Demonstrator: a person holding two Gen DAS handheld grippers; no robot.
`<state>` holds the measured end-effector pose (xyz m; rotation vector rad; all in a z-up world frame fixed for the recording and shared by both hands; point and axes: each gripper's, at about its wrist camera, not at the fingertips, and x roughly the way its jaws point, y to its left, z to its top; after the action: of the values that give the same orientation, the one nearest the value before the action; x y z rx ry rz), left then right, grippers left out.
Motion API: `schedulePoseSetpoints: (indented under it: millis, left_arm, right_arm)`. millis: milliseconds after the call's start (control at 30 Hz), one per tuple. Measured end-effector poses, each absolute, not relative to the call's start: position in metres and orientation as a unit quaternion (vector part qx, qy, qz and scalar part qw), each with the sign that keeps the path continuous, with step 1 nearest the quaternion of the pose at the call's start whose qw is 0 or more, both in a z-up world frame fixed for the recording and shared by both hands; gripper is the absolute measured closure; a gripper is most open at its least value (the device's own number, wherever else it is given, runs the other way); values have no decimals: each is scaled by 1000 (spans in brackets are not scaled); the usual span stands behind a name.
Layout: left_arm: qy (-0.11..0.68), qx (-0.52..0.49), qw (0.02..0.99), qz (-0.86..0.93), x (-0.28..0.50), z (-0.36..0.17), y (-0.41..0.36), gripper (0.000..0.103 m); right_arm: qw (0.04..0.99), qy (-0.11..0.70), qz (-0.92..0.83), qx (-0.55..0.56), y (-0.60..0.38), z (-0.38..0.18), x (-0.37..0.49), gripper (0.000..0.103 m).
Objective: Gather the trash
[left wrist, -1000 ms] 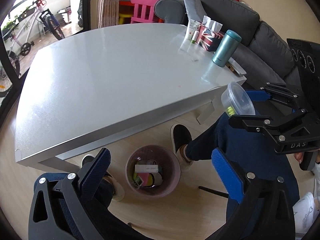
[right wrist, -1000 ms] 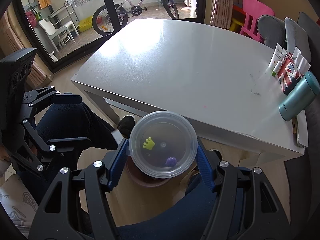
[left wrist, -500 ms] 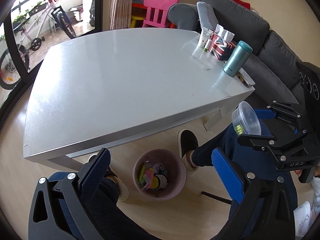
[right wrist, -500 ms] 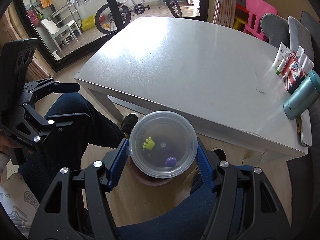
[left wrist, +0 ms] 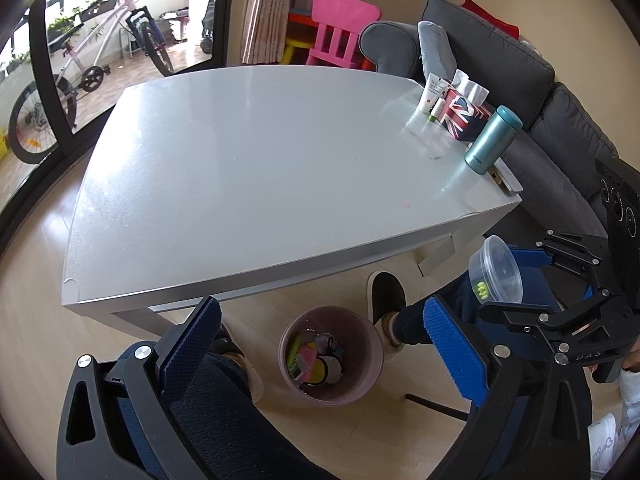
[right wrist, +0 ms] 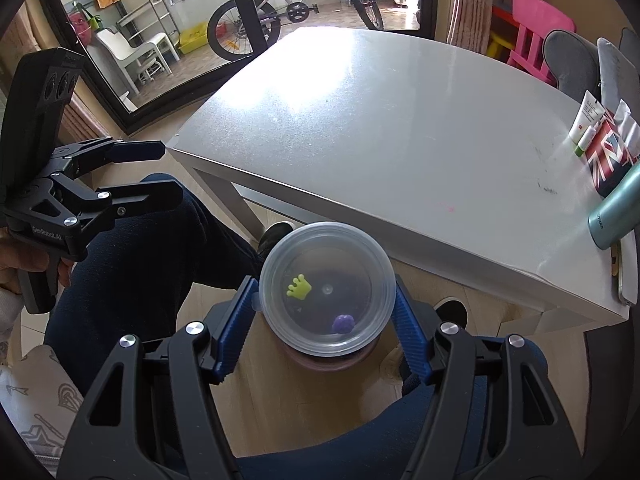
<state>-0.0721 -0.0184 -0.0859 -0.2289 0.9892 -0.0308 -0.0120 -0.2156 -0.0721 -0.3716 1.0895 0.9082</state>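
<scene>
The right gripper [right wrist: 326, 320] has its fingers closed on a clear tub [right wrist: 326, 288], held above the bin [left wrist: 331, 354], not yet dropped. The left gripper [left wrist: 320, 344] is wide open and empty. The bin already holds trash; the desk [left wrist: 260, 168] looks cleared of it.

Legible markings:
- Left claw [right wrist: 162, 172], body as seen in the right wrist view: "GenRobot.AI" in light lettering on the black frame.
- Right claw [left wrist: 516, 280], body as seen in the left wrist view: "DAS" on the black frame.
- Teal flask [right wrist: 616, 212] on the tabletop [right wrist: 400, 120]: vertical print near the base, too small to read.
- White tube [left wrist: 431, 92]: print illegible
</scene>
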Motion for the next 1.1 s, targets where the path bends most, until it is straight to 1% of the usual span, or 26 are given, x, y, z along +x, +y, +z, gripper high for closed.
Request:
schedulePoseSetpoints:
  millis: [33,67,100,200,833,1100]
  left_arm:
    - [474,-110,874,-14,-72,-86,-18,6]
    - [474,-111,874,-14,-72,-86,-17,6]
    - [473,-111,874,-13,-73,-86,-16,6]
    - [474,-111,873,-12,-72,-87,-15,6]
    - [476,-102,873,-10,-73,-87,-19,6]
    - [466,-90,880,1,-66,-62,-16,6]
  right_arm:
    - [740,500,416,-171,-215,-72,-12,33]
    - [743,497,414,-171,-215,-72,-12,18]
    - [747,493,413,-170,-216,-71,-12,9]
    - [751,497,402,-167,-218,-72,-10,5]
    - [768,496,375,-151,-225,-70,-4,3]
    - [791,479,356,-133,-230,-38,14,3]
